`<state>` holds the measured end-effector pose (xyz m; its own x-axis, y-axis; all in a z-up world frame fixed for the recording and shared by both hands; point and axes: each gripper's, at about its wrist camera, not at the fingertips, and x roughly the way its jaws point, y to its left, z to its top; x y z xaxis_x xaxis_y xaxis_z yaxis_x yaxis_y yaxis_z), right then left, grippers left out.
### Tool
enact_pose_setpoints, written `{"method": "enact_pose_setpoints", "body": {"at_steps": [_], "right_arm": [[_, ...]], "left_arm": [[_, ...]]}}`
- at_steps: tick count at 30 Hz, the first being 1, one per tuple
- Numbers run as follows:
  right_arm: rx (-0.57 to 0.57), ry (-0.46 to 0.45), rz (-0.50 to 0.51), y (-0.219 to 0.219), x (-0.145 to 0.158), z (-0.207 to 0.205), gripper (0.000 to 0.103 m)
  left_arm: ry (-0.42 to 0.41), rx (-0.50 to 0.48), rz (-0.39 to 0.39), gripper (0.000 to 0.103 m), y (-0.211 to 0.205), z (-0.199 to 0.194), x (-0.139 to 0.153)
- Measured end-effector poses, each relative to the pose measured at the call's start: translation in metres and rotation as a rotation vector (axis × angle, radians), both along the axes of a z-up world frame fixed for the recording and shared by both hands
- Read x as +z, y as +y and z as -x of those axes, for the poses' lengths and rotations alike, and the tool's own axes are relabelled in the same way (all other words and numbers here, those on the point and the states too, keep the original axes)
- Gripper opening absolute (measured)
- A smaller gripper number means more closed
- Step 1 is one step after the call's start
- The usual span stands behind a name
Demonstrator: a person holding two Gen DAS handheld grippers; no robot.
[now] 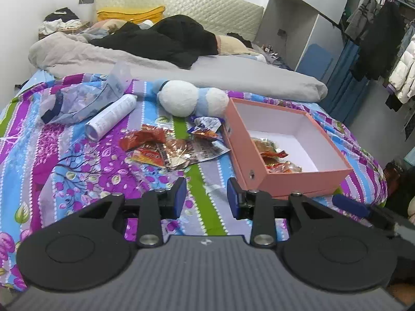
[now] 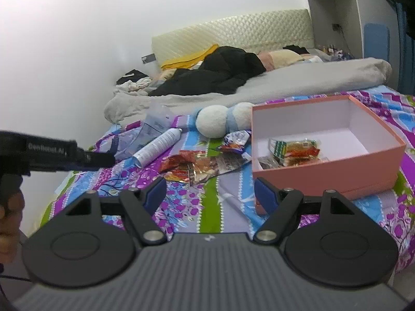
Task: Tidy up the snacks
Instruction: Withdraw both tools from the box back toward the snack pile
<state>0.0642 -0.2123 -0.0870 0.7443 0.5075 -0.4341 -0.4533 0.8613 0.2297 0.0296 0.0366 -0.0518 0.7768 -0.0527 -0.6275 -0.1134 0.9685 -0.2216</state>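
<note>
Both pairs of jaws hang empty over the bed: the left gripper (image 1: 206, 194) partly open, the right gripper (image 2: 210, 194) wider. Loose snack packets (image 1: 172, 149) lie in a heap just left of the pink box (image 1: 306, 181), ahead of both grippers; the heap stretches crosswise toward the box wall. The left gripper looks nearer it. More packets (image 2: 294, 151) sit inside the box, partly hidden by its near wall. Individual wrappers overlap, hard to separate.
</note>
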Motion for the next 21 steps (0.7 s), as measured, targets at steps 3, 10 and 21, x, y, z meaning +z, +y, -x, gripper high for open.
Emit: {"method": "enact_pose_setpoints", "body": {"at_steps": [3, 10, 21], "right_arm": [[0.016, -0.006, 0.005, 0.007, 0.001, 0.001, 0.076], [0.042, 0.02, 0.025, 0.022, -0.006, 0.002, 0.076], [0.036, 0.073, 0.048, 0.033, -0.019, -0.018, 0.076]], "left_arm": [[0.006, 0.015, 0.018, 0.043, 0.008, 0.006, -0.004], [0.02, 0.048, 0.037, 0.05, 0.026, 0.008, -0.015], [0.079, 0.058, 0.072, 0.053, 0.045, -0.035, -0.037]]}}
